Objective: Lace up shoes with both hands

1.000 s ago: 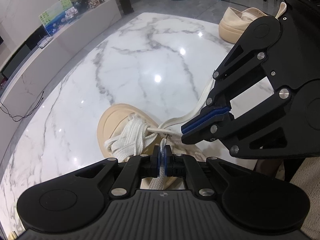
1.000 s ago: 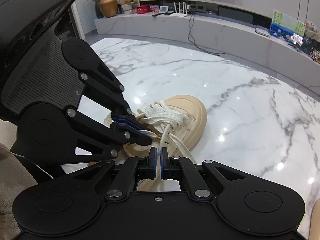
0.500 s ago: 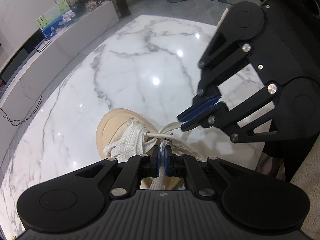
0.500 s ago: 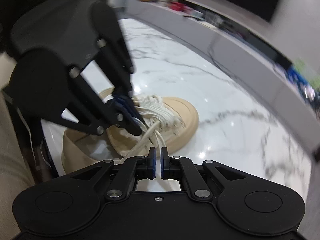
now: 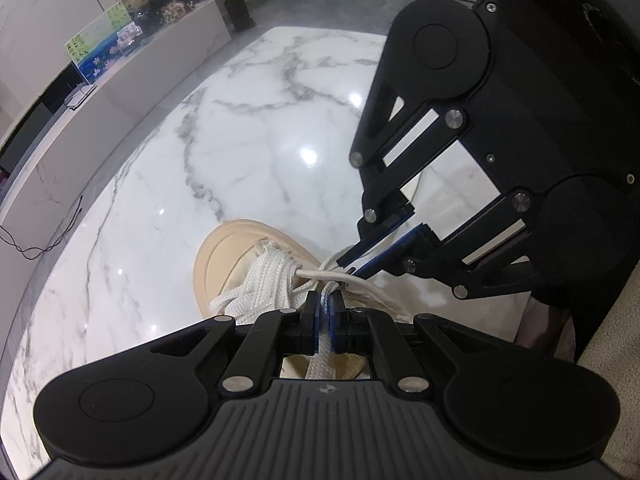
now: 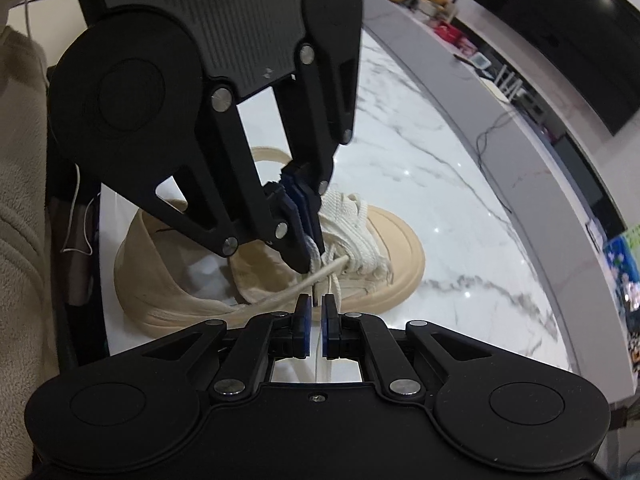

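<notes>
Your left gripper (image 5: 325, 308) angled steeply down over the shoe (image 5: 224, 256), jaws clamped on a lace (image 5: 320, 364), your right gripper (image 6: 316, 308) beside it, tilted, pinching another lace (image 6: 319, 354).

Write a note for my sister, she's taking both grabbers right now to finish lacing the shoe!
Left gripper: shut on a white lace end, just above the shoe.
Right gripper: shut on the other lace end.
Beige shoe sits on the marble table, near its edge; the lower rows look laced.
The two ends cross at the upper eyelets.
Left: probably thread the last eyelets and tie. Don't let go.
</notes>
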